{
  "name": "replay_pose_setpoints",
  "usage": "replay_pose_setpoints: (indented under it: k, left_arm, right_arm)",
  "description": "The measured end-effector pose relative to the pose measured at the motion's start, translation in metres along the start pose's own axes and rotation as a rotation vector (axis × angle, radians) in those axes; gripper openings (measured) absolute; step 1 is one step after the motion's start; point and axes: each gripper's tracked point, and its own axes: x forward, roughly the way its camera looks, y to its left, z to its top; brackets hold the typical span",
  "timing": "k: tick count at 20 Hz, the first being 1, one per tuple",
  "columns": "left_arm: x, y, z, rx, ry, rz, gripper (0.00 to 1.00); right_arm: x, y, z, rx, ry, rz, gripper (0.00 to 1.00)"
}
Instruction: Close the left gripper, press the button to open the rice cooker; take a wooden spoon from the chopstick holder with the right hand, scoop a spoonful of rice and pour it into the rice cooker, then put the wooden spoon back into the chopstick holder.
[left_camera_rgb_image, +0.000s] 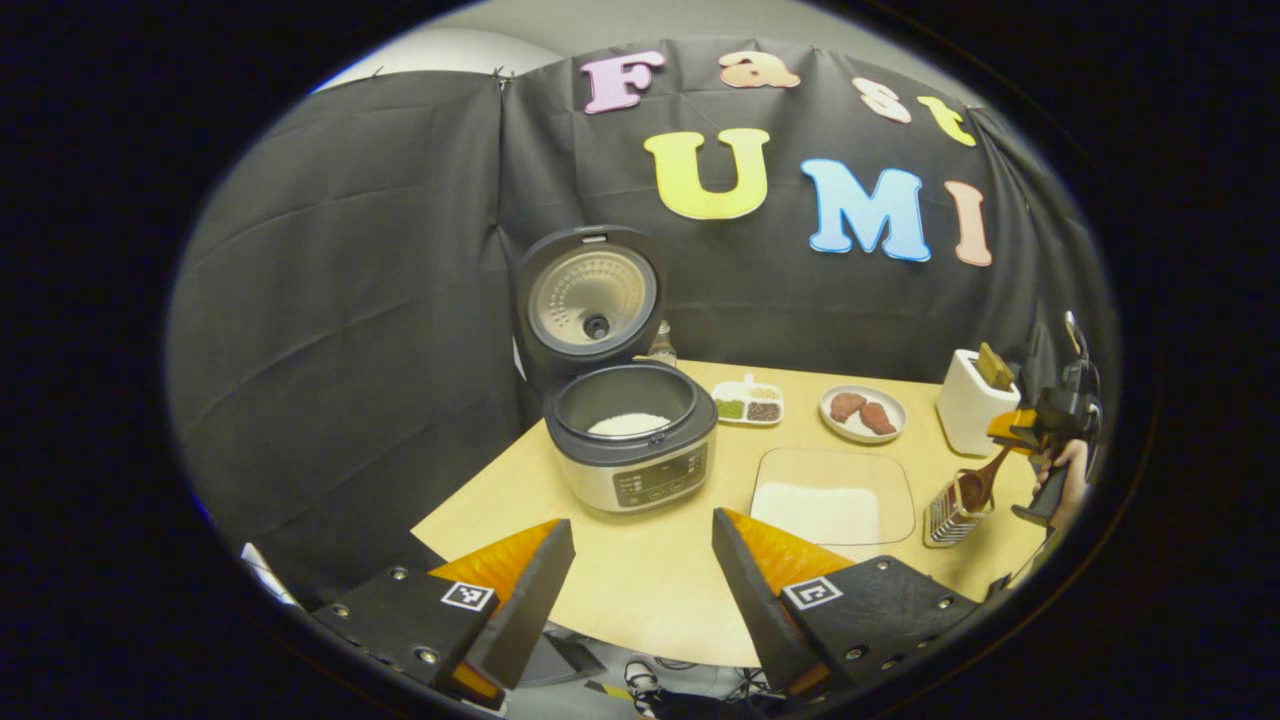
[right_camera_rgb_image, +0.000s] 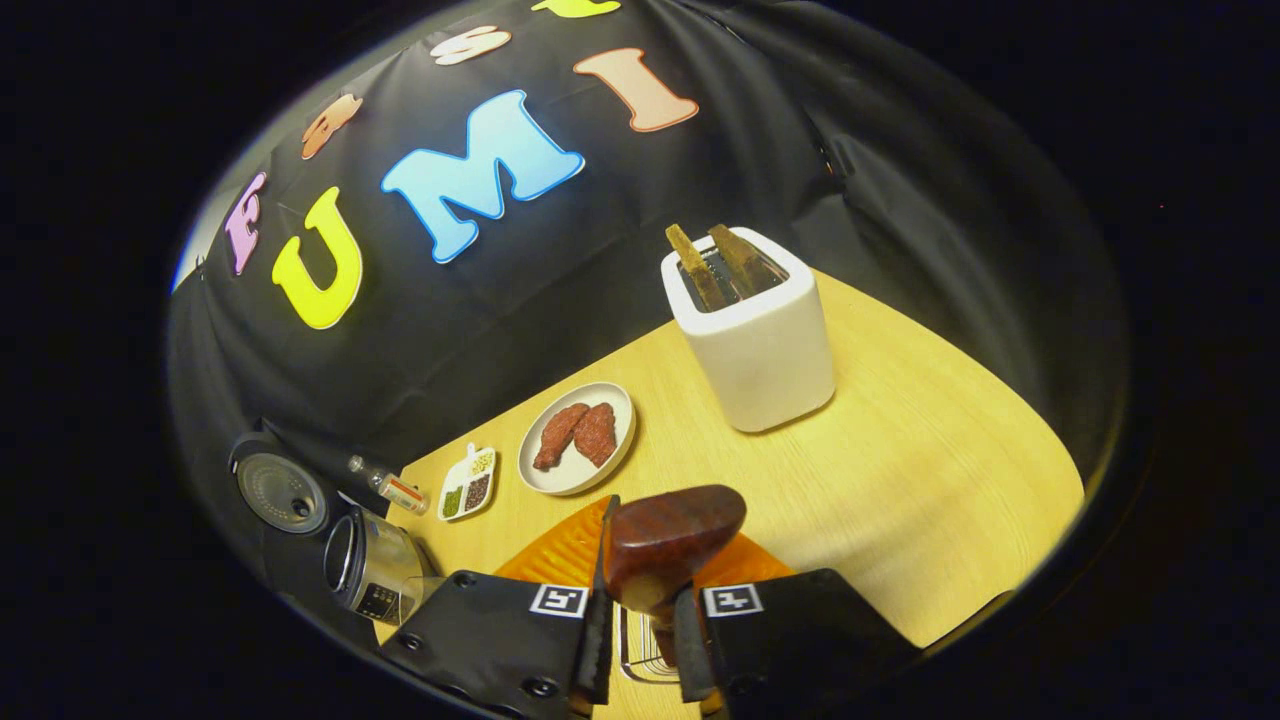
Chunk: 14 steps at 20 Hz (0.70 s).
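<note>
The rice cooker (left_camera_rgb_image: 630, 440) stands open at the table's back left, lid (left_camera_rgb_image: 593, 300) upright, white rice in its pot. My left gripper (left_camera_rgb_image: 640, 580) hangs open and empty in front of it, short of the table's near edge. At the far right my right gripper (left_camera_rgb_image: 1035, 430) is shut on the wooden spoon (left_camera_rgb_image: 975, 490), whose bowl sits at the top of the metal chopstick holder (left_camera_rgb_image: 948, 518). In the right gripper view the spoon's dark bowl (right_camera_rgb_image: 670, 545) sticks out past my right gripper (right_camera_rgb_image: 650, 610), with the holder (right_camera_rgb_image: 640, 645) just below. The cooker (right_camera_rgb_image: 375, 570) lies far left there.
A shallow tray of rice (left_camera_rgb_image: 830, 495) lies right of the cooker. Behind it are a small dish of beans (left_camera_rgb_image: 748, 403) and a plate of meat (left_camera_rgb_image: 862, 412). A white toaster (right_camera_rgb_image: 750, 340) stands at the back right. A small bottle (right_camera_rgb_image: 390, 487) is beside the cooker.
</note>
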Motion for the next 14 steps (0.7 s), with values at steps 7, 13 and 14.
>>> replay_pose_setpoints:
  k: [7, 13, 14]
  left_arm:
    - [0.012, -0.001, 0.014, -0.017, -0.007, -0.023, 0.89]
    - [0.041, 0.022, 0.093, -0.033, -0.109, -0.058, 0.89]
    - [0.049, 0.031, 0.111, -0.031, -0.134, -0.055, 0.89]
  right_arm:
    - [-0.018, -0.017, 0.02, -0.001, -0.071, -0.056, 0.98]
    - [-0.055, -0.036, 0.034, -0.147, -0.167, -0.161, 0.98]
    - [-0.063, -0.035, 0.039, -0.186, -0.195, -0.18, 0.98]
